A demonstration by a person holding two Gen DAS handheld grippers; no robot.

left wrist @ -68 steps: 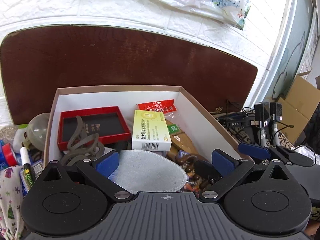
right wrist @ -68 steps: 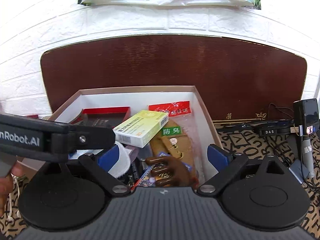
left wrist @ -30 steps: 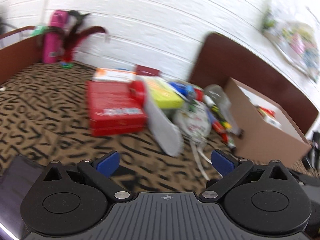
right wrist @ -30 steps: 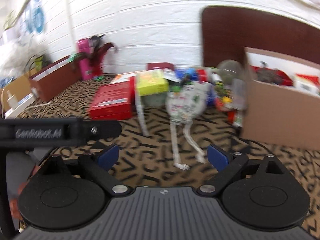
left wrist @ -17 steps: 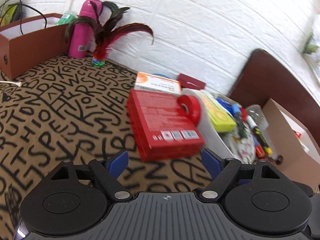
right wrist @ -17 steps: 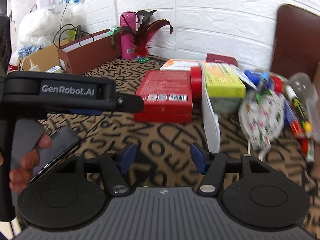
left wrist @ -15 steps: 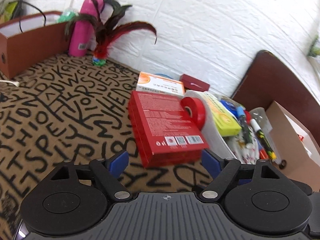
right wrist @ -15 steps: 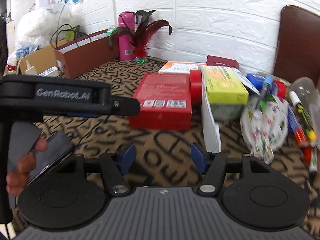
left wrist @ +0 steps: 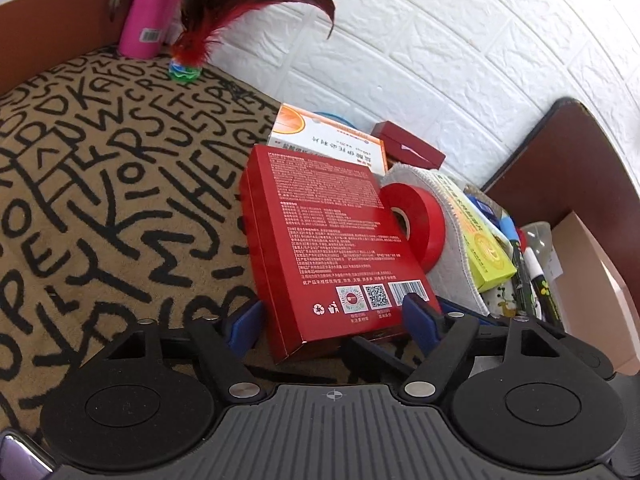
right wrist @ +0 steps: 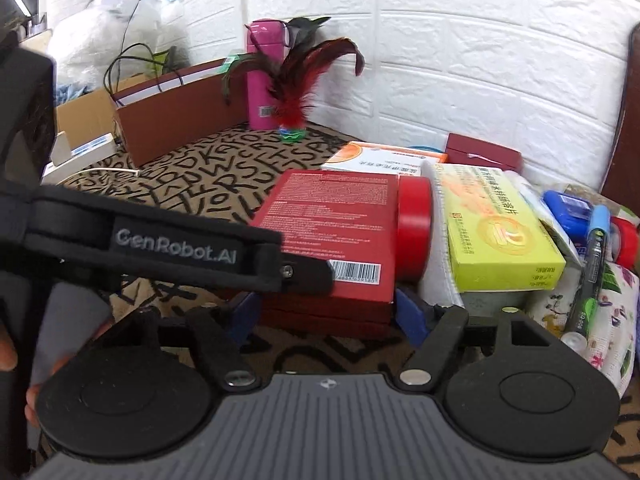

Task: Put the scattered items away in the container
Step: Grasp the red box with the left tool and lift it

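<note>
Left gripper [left wrist: 332, 316]: jaws just closing astride the flat red cardboard box [left wrist: 332, 240], no pressure evident. Right gripper [right wrist: 328, 314]: jaws just widening, flanking the same box, not gripping. Box rests on the lettered brown cloth [left wrist: 120, 160]; the tan cardboard container [left wrist: 592, 280] stands at its 3 o'clock. Judged: the box's width warrants a two-handed lift.

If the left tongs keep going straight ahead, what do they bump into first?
Probably the red box. Its near end already sits between the open left tongs, which have just been closing, so it would likely hit before the red tape roll.
</note>
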